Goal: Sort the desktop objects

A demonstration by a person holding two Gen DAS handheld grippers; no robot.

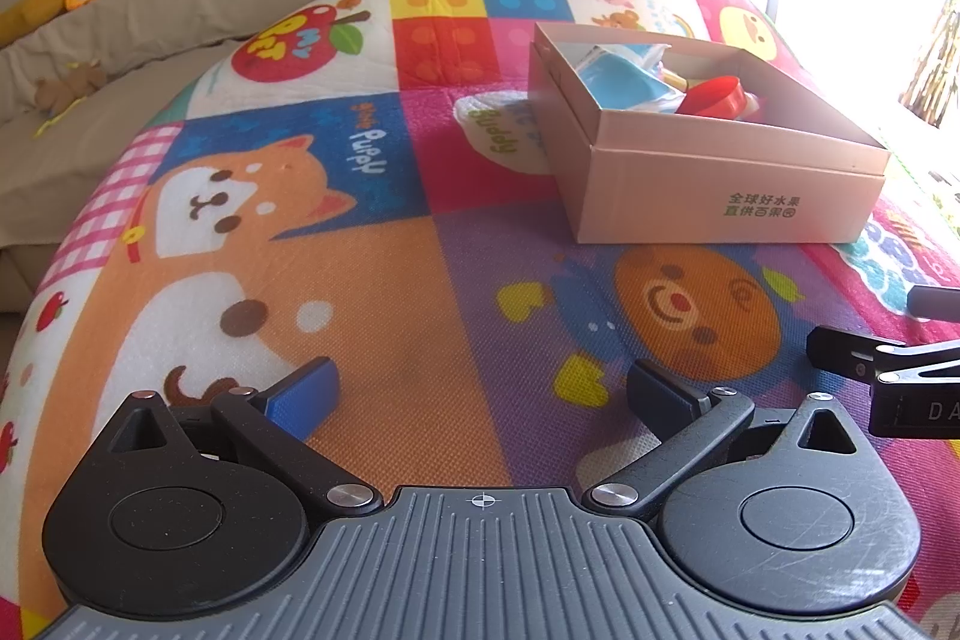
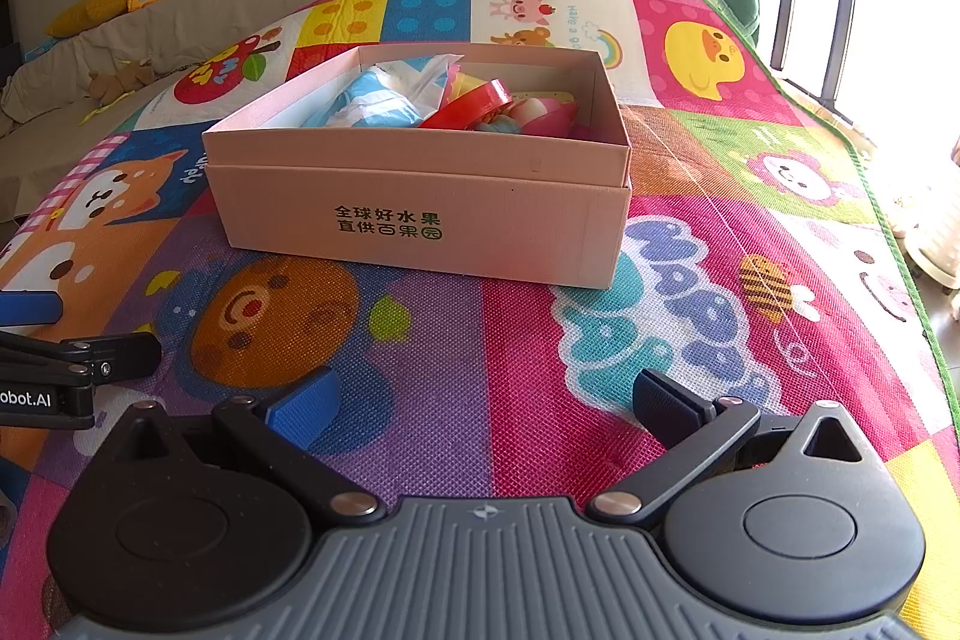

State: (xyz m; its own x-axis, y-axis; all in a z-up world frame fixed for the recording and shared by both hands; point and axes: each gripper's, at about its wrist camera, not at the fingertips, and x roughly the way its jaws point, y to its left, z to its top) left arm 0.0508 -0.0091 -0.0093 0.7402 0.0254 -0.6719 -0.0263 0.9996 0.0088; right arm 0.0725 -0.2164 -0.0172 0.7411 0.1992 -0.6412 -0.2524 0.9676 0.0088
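Right wrist | box [image 2: 414, 208] reads "全球好水果" | left claw [image 1: 480, 394], right claw [image 2: 483, 400] apart, empty

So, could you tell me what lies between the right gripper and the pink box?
Only bare play mat: in the right wrist view nothing stands between the open right gripper and the pink box.

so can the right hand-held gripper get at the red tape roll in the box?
Probably yes: the right hand-held gripper is open, the box has no lid, and the red tape roll lies on top.
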